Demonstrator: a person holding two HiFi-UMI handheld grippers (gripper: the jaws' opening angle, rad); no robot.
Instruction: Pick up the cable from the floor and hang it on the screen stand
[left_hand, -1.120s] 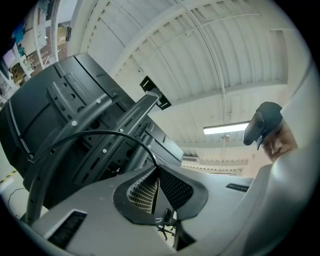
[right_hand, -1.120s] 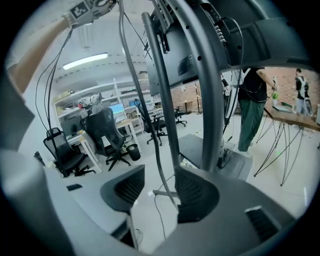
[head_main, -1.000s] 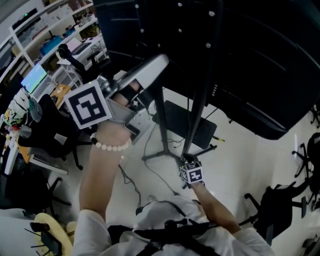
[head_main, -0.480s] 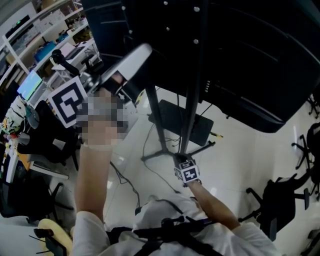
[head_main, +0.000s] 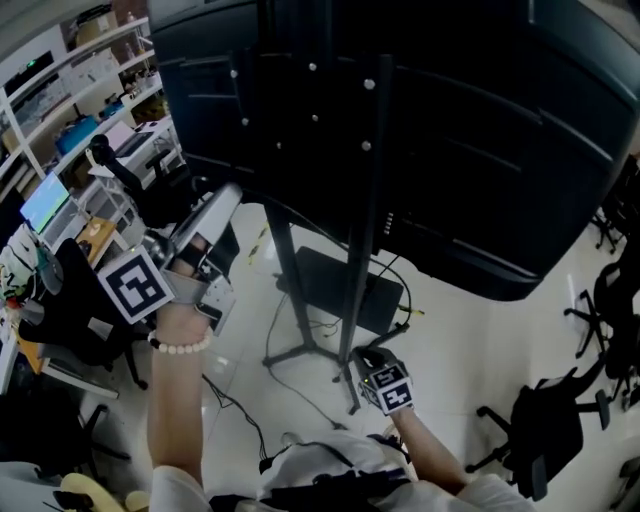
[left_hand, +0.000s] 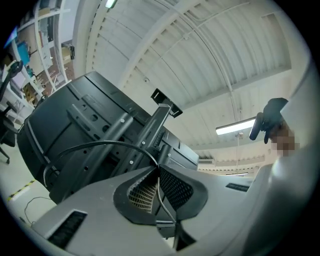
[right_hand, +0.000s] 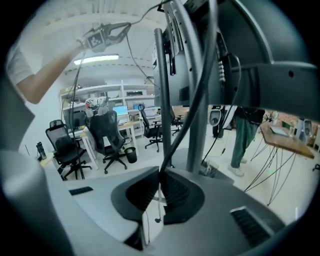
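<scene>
A thin black cable (left_hand: 100, 145) runs between my two grippers. My left gripper (left_hand: 158, 172) is raised beside the screen stand (head_main: 372, 200) and is shut on the cable, which arcs away to the left toward the back of the black screen (left_hand: 65, 125). In the head view this left gripper (head_main: 232, 195) is at the left, at the screen's lower edge. My right gripper (head_main: 365, 355) is low, near the stand's feet. That right gripper (right_hand: 161, 177) is shut on the cable (right_hand: 187, 105), which climbs along the stand pole (right_hand: 159, 90). More cable (head_main: 232, 405) lies on the floor.
A black base plate (head_main: 340, 280) lies under the stand. Office chairs (right_hand: 107, 140) and desks with monitors (head_main: 45, 205) fill the left side. Another black chair (head_main: 545, 425) stands at the right. A person in green trousers (right_hand: 245, 135) stands beyond the stand.
In the head view my left gripper has dropped down and to the left, away from the camera, still holding the cable. The right gripper has stayed low by the stand's feet.
</scene>
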